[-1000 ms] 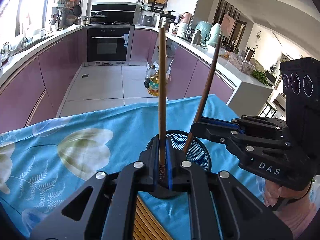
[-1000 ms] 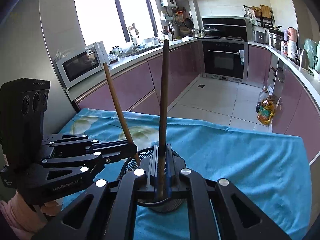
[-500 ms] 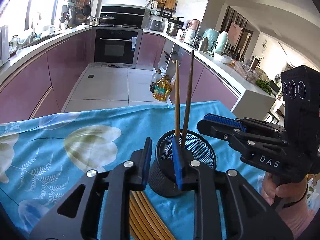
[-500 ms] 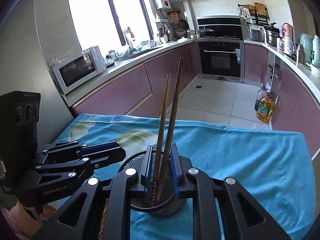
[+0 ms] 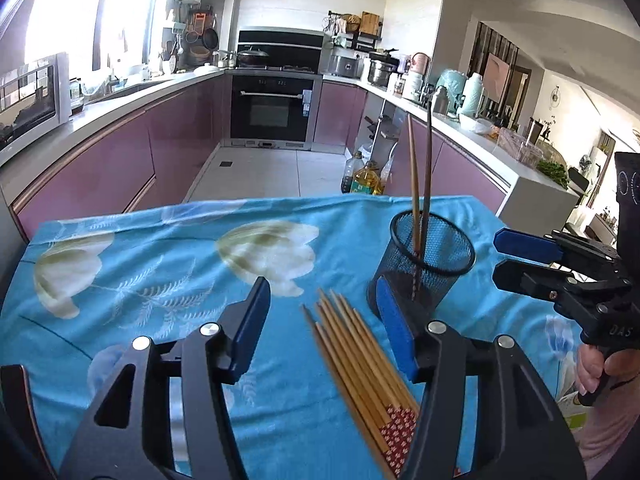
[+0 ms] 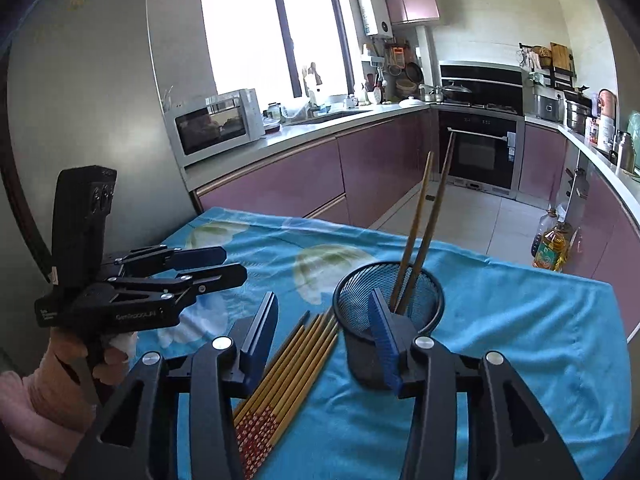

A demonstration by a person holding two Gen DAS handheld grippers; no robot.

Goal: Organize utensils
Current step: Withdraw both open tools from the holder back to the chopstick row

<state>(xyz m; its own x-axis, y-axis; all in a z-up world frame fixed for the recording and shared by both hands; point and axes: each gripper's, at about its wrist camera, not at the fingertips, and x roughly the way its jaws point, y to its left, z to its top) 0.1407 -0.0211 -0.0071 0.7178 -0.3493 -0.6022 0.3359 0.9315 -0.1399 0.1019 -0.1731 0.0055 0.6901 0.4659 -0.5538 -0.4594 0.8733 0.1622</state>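
Two chopsticks standing upright in the black mesh cup, leaning against each other near the rim, tips down inside. Cup sitting on the blue floral cloth that covers the surface, toward the far right part as seen from the left wrist camera.

Left hand-held gripper with jaws opening, nothing between the blue pads, hovering over the cloth. Its right pad just in front of the cup's base, whether touching hard to tell. Beneath and between the jaws, a bundle of tan chopsticks lying flat on the cloth, pointed ends toward the cup, red patterned ends nearest the camera.

Right hand-held gripper likewise opening, nothing gripped. Its right pad overlapping the near wall of the cup, contact not clear. Same bundle showing below its jaws, just beside the cup's base on the left.

From the right wrist view, the left tool seen at the left edge, jaws parted, a hand with a pink sleeve around its handle. From the left wrist view, the right tool at the right edge, jaws apart, just right of the cup, fingers wrapped on the grip
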